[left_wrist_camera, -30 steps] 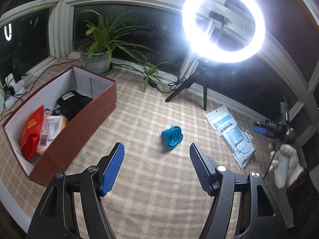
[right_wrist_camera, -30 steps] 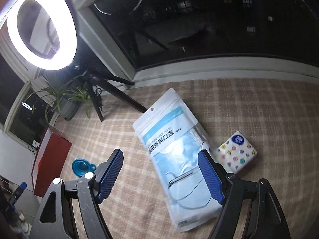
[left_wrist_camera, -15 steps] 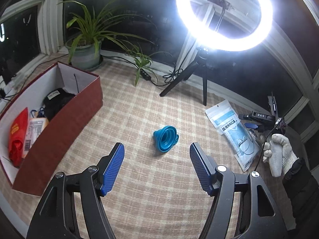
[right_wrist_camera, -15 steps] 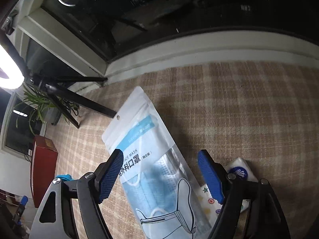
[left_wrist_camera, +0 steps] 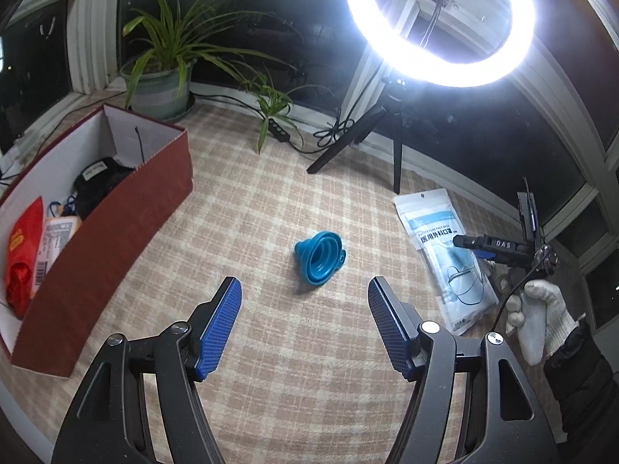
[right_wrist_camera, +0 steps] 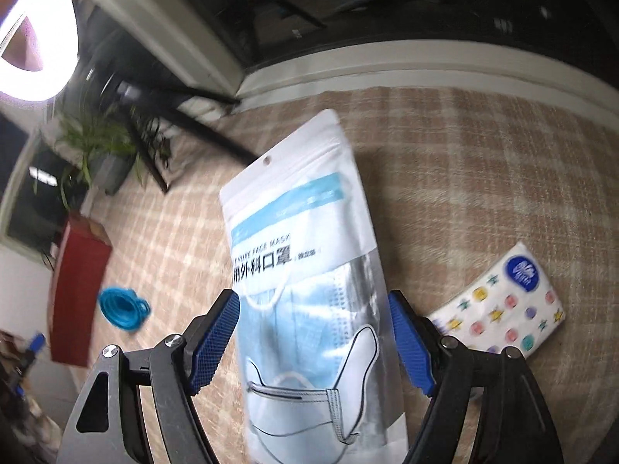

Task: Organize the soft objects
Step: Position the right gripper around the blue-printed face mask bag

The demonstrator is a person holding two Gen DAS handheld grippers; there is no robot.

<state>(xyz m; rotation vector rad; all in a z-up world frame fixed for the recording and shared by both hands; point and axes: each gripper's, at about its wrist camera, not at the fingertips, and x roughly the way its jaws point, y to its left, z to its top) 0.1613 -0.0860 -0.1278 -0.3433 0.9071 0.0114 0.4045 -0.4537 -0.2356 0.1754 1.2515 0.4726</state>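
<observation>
A white and blue bag of face masks (right_wrist_camera: 305, 282) lies on the checked mat between the blue pads of my right gripper (right_wrist_camera: 313, 340), which is open and low over it. It also shows in the left wrist view (left_wrist_camera: 441, 255), with the right gripper (left_wrist_camera: 499, 247) above it. A small tissue pack with coloured dots (right_wrist_camera: 503, 305) lies just right of the bag. A blue collapsible funnel (left_wrist_camera: 319, 257) lies mid-mat ahead of my open, empty left gripper (left_wrist_camera: 303, 324). A red box (left_wrist_camera: 104, 232) at the left holds a red packet, an orange packet and a black item.
A ring light on a tripod (left_wrist_camera: 437, 19) stands at the back, with cables on the floor. A potted plant (left_wrist_camera: 162, 77) stands by the window beyond the box. Window sills border the mat at the back and right.
My right gripper has dropped closer over the mask bag, which now fills the space between its pads. The left gripper has shifted slightly; the funnel sits a little nearer its centre.
</observation>
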